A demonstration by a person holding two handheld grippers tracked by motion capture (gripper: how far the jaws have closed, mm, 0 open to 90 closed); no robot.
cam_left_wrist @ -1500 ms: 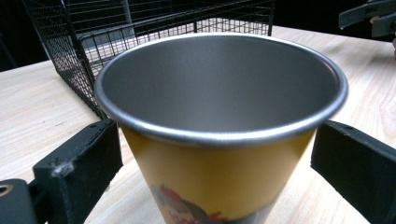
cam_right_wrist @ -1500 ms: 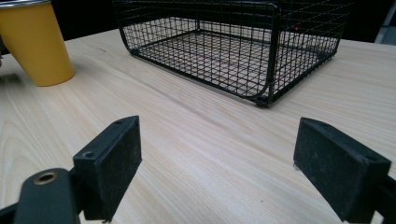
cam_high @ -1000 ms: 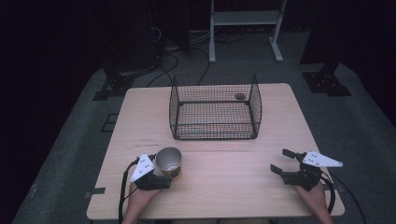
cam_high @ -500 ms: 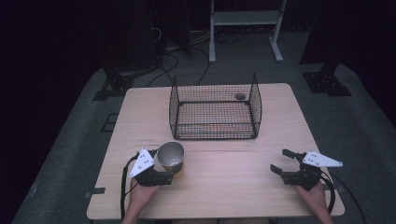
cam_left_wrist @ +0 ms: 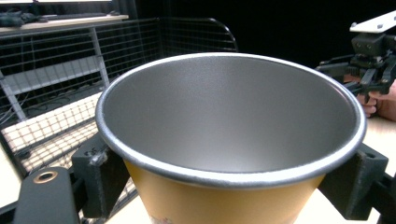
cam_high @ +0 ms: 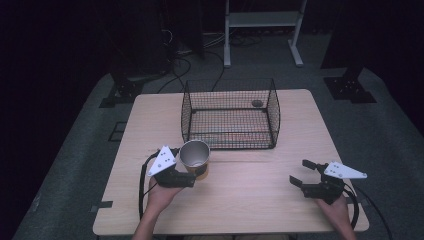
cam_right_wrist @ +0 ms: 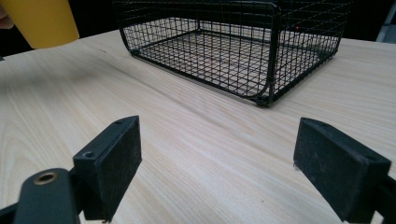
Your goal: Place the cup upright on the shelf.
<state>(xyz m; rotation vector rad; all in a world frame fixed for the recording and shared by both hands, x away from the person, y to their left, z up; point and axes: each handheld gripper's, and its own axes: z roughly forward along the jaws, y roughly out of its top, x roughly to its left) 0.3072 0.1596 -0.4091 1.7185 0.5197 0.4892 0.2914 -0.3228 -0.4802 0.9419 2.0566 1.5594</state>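
A paper cup (cam_high: 195, 156) with a yellow outside and a grey inside is held upright just in front of the black wire basket (cam_high: 227, 81). My left gripper (cam_high: 198, 173) is shut on the cup, its pads (cam_left_wrist: 100, 175) pressing the wall below the rim (cam_left_wrist: 229, 175). In the right gripper view the cup (cam_right_wrist: 44, 21) hangs a little above the tabletop, over its shadow. My right gripper (cam_high: 299, 171) stands open near the table's front right, low over the wood, with nothing between its pads (cam_right_wrist: 112, 156). It also appears far off in the left gripper view (cam_left_wrist: 369, 56).
The wire basket (cam_right_wrist: 233, 51) is open on top and holds a small dark round thing (cam_high: 257, 103) at its back right. Bare light wood table (cam_high: 250, 190) lies between the two grippers. Beyond the table are stand legs and cables on a grey floor.
My left gripper has carried the cup forward and to the right, closer to the basket's front left corner. The right gripper has stayed put.
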